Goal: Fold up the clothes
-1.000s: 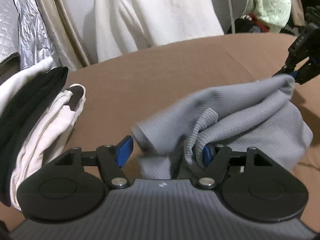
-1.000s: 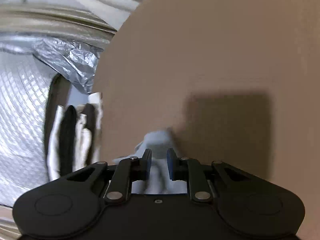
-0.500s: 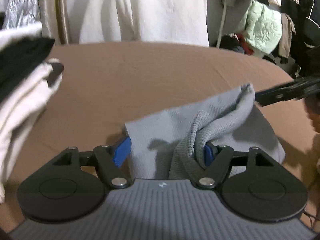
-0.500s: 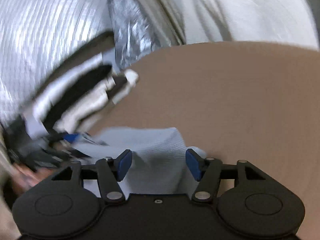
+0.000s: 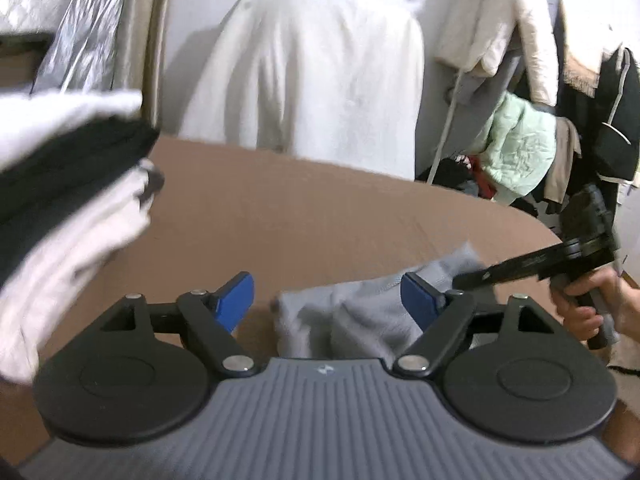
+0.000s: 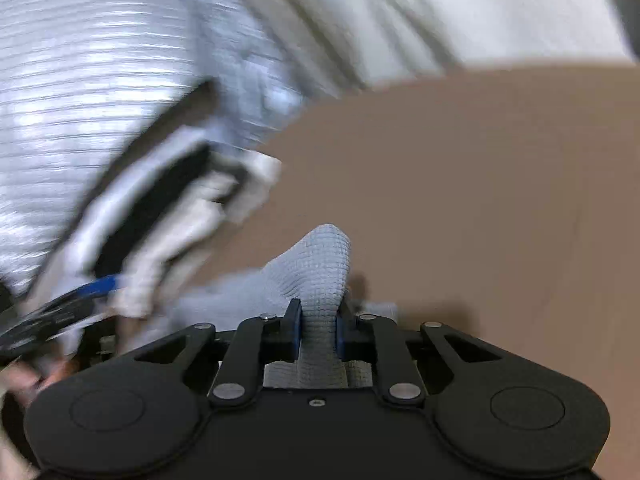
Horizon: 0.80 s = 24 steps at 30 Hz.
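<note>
Looks like mid-fold to me. The grey waffle-knit garment (image 6: 320,268) sits bunched on the brown tabletop (image 5: 320,216), not flat yet. Right gripper (image 6: 318,330) jaws are closing, pinched on a fold of it. Left gripper (image 5: 328,298) jaws are opening wide, cloth loose between them. The folded black-and-white clothes stack (image 5: 60,208) nearby is done already.

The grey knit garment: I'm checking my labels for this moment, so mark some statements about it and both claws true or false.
1. The right claw pinches a fold of the grey knit garment. True.
2. The left claw stands wide, its pads off the cloth. True.
3. The garment lies on a green surface. False: the surface is brown.
4. The folded stack holds only black items. False: white and black.
</note>
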Tool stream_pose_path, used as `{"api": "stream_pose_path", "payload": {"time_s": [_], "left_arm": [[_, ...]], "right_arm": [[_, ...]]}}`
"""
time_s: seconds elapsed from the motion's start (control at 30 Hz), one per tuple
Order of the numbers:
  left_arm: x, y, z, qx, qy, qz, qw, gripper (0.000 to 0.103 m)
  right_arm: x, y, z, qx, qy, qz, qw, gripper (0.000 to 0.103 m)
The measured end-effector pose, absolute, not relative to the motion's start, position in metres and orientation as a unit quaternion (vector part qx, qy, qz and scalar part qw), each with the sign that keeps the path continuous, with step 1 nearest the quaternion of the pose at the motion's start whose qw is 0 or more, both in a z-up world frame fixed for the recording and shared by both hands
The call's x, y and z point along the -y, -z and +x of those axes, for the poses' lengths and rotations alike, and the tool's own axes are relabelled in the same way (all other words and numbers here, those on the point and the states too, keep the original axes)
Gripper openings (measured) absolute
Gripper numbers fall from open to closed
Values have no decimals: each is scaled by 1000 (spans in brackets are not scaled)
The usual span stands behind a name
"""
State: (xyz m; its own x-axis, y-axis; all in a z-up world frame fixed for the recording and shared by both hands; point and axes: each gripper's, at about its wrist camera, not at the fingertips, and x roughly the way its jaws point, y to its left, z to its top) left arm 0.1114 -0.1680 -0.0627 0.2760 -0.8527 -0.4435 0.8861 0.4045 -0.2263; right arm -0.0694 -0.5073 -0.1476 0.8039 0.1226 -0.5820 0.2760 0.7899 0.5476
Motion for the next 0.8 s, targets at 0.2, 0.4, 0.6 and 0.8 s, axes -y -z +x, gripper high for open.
{"api": "stream_pose_path", "payload": {"time_s": [0.2,0.4,0.6,0.8], "left_arm": [[209,86,77,-262,554,144,777,81],[233,106,88,-268,492,169,811,14],[223,128,153,-383,453,10,805,20],[211,134,168,-416,379,-25,826,52]], "right_arm": [[526,173,-67,-332,71,370,865,18],[525,160,-78,-314,68,358,876,17],[525,164,-69,-335,90,335,876,16],[528,176,-66,-354,105,343,864,18]]}}
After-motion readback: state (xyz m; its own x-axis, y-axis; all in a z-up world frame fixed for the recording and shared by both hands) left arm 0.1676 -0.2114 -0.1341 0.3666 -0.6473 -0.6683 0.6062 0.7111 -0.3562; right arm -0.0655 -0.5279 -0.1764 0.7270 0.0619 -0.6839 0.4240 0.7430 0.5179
